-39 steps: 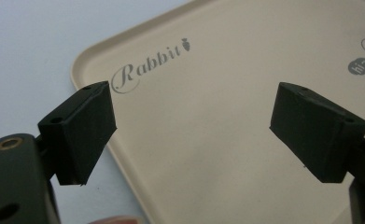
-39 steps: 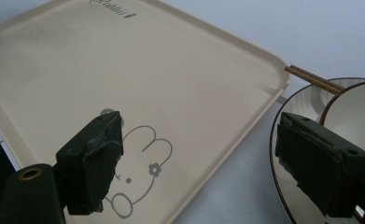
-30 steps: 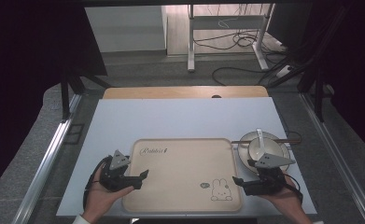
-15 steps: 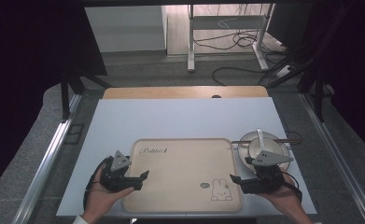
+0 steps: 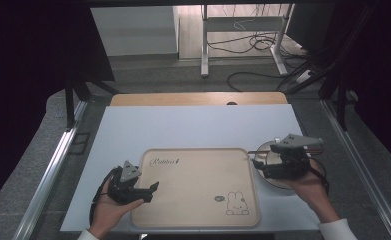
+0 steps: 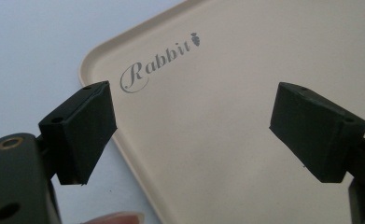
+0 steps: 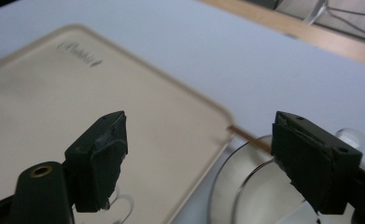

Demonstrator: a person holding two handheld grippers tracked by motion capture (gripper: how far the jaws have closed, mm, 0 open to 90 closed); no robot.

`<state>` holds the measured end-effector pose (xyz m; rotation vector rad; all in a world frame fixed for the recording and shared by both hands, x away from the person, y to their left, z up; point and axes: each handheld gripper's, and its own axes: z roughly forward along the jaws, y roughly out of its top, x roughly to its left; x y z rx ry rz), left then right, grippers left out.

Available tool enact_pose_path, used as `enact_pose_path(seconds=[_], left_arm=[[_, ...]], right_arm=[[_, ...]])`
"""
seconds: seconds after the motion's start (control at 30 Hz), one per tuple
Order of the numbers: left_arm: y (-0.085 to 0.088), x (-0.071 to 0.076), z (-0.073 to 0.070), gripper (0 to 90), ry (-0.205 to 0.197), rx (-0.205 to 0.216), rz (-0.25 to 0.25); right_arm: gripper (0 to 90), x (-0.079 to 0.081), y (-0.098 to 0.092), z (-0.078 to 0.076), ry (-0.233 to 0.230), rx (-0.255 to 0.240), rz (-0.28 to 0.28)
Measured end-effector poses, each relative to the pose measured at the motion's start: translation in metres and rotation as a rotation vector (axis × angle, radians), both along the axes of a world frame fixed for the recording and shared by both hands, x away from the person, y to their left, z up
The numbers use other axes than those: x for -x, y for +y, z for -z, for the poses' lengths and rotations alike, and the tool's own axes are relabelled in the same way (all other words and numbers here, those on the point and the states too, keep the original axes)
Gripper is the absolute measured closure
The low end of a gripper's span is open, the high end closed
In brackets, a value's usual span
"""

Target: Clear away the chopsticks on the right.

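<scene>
Beige tray (image 5: 198, 185) lies on our worktop (image 5: 183, 127); left claw (image 5: 150, 190) and right claw (image 5: 257, 165) hover spread at opposite edges, apparently to lift it level.

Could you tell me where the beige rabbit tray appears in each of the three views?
High view: the tray lies low at centre, between the two grippers.
Left gripper view: it spreads from the top right down between the open jaws.
Right gripper view: it takes up the left half.
Shared landmark: the "Rabbit" lettering near one corner.
</scene>
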<state>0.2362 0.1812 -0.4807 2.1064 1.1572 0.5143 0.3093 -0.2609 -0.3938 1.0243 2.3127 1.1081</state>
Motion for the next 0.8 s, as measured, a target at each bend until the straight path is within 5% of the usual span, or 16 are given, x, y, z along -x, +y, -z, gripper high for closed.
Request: enact_pose_path(seconds=[0.23, 0.37, 0.7, 0.8], left_arm=[[0.001, -0.005, 0.002, 14.5, 0.007, -0.005, -0.016], [0.001, -0.007, 0.004, 14.5, 0.019, -0.013, -0.031], [0.001, -0.005, 0.003, 14.7, 0.022, -0.011, -0.039], [0.0, -0.004, 0.004, 14.7, 0.019, -0.019, -0.027]], right_arm=[[24.4, -0.03, -0.027, -0.016, 0.008, -0.009, 0.052], [26.8, -0.039, -0.043, -0.02, 0.003, 0.033, 0.082], [36.2, -0.055, -0.08, -0.02, 0.04, 0.04, 0.117], [38.3, -0.064, -0.092, -0.016, 0.058, 0.064, 0.173]])
